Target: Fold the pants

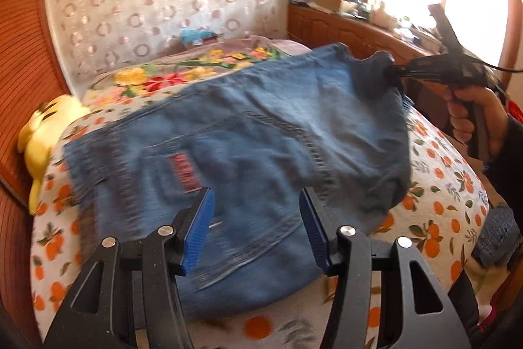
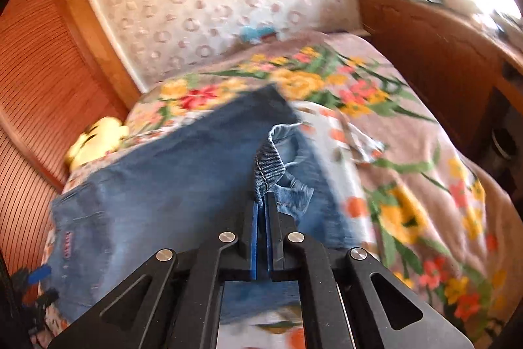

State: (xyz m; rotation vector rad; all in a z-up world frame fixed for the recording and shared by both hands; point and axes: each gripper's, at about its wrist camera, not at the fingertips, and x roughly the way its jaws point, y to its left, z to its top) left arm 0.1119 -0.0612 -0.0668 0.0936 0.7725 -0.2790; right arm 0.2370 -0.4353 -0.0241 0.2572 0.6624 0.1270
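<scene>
Orange-print bedding covers the bed (image 1: 434,211), and the jeans (image 1: 248,146) lie across its near end. From the left wrist, the left gripper (image 1: 256,228) hovers above them, fingers apart and empty. From the right wrist, the right gripper (image 2: 261,218) has its fingers clamped on a denim hem, apparently lifting it to fold over.

Motion blur smears the jeans (image 1: 248,146) and red patch (image 1: 184,170).
</scene>
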